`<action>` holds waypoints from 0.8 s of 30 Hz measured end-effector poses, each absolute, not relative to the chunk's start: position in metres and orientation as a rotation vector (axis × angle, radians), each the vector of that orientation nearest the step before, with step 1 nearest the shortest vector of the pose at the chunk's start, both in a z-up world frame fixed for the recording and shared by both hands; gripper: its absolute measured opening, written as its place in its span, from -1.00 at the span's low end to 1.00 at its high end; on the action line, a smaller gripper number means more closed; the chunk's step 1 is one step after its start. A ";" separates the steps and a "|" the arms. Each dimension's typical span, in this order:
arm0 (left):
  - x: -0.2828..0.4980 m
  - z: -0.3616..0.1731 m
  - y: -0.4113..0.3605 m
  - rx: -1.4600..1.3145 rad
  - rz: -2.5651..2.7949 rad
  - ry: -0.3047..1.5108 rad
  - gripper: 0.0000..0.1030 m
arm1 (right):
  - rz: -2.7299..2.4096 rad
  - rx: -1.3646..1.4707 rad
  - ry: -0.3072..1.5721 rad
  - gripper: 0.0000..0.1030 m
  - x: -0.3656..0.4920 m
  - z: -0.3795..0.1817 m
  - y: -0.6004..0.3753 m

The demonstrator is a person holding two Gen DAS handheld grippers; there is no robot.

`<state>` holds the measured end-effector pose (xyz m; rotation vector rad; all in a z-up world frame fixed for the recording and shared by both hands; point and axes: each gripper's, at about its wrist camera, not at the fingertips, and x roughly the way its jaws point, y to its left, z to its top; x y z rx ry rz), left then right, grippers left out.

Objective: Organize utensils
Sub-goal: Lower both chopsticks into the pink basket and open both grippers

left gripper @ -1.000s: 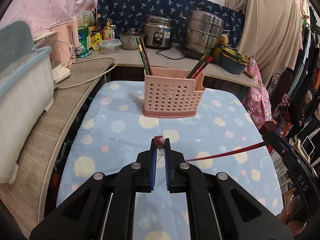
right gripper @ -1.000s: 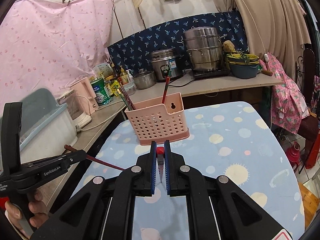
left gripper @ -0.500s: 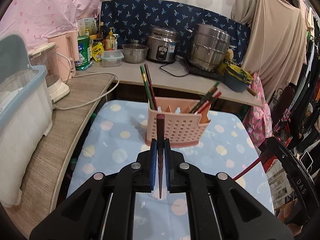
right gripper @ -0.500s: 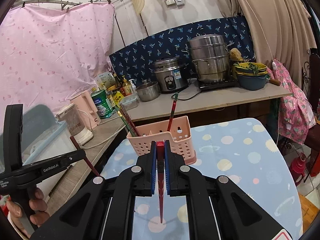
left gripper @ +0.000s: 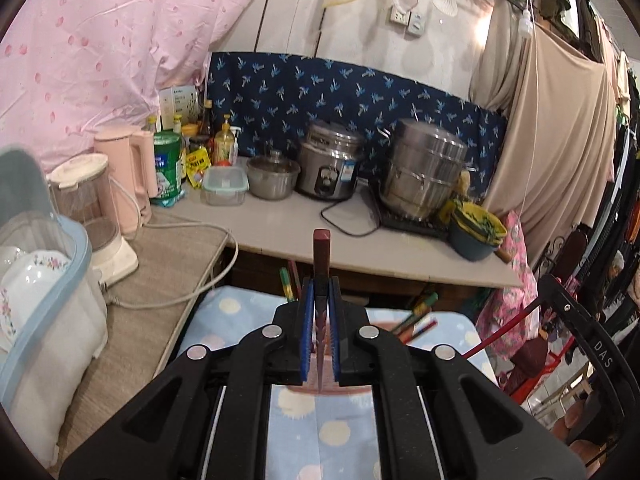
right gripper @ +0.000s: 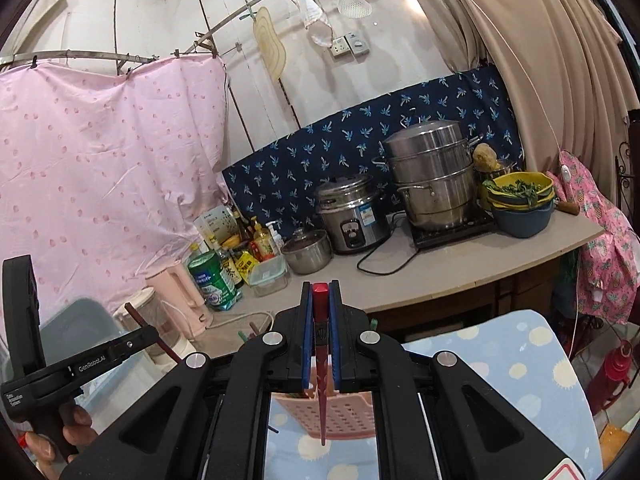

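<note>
My left gripper [left gripper: 320, 280] is shut on a dark red chopstick [left gripper: 322, 256] that stands almost upright between the blue pads. My right gripper [right gripper: 320, 286] is shut the same way on a bright red chopstick [right gripper: 322, 412], whose thin tip hangs in front of the pink perforated basket [right gripper: 348, 416]. In the left wrist view the basket is mostly hidden behind the fingers; only the chopsticks standing in it [left gripper: 418, 316] stick out. Both grippers are held above the blue dotted tablecloth [right gripper: 500, 360], short of the basket.
A counter [left gripper: 380, 248] behind the table holds a rice cooker [left gripper: 328, 172], a steel steamer [left gripper: 424, 168], a small pot, bottles and a blue bowl [left gripper: 472, 240]. A pink kettle, a blender and a dish box [left gripper: 36, 320] stand at the left. Clothes hang at the right.
Both grippers have risen with their chopsticks. The basket has dropped low in both views, now largely behind the fingers. Each chopstick has swung from pointing sideways to standing upright in its jaws.
</note>
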<state>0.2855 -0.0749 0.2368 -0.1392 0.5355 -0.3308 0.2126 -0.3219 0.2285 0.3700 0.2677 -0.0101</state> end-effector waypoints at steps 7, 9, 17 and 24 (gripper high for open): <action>0.318 0.250 -0.079 -0.154 -0.313 0.491 -0.87 | -0.018 0.390 0.223 -0.87 0.252 0.246 -0.331; 0.327 0.246 -0.082 -0.152 -0.306 0.499 -0.86 | -0.025 0.390 0.223 -0.87 0.263 0.245 -0.332; 0.357 0.207 -0.097 -0.133 -0.304 0.572 -0.86 | -0.047 0.354 0.320 -0.87 0.310 0.207 -0.330; 0.375 0.170 -0.109 -0.121 -0.308 0.645 -0.86 | -0.065 0.344 0.401 -0.86 0.334 0.174 -0.332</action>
